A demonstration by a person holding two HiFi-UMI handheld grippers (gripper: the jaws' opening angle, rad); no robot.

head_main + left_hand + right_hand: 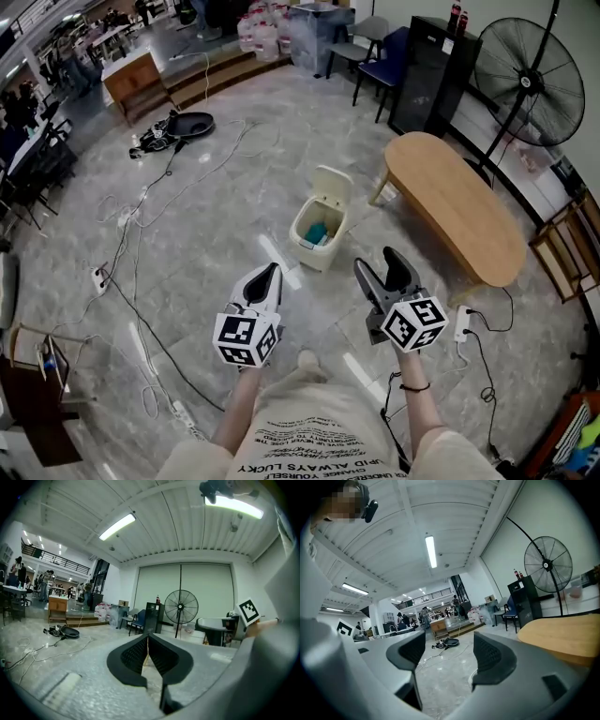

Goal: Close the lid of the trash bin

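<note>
**Lid up, bin not yet reached**

Finds the trash bin (312,246) standing out on the open floor (206,187), just beside the near end of the wooden table (459,211) and well ahead of both grippers. Shows its lid (333,185) tipped up and back from the far rim, with something blue (316,232) lying inside. Has the left gripper (272,274) raised with its claw pressed together on nothing, as seen plainly in the left gripper view. Has the right gripper (380,262) beside it with its claw spread and equally empty, only bare floor showing between the jaws in the right gripper view. Touches nothing with either.

Reads as the approach step, with the closing itself not yet begun. Calls next for stepping or reaching forward to the bin, getting a gripper behind or above the raised lid, then pushing it forward and down onto the rim. Probably needs no pinch at all, just a steady nudge. Worth pressing gently, since a light bin could slide on the smooth floor. Worth minding the cables (141,234) too, though these lie well off to the left.
</note>
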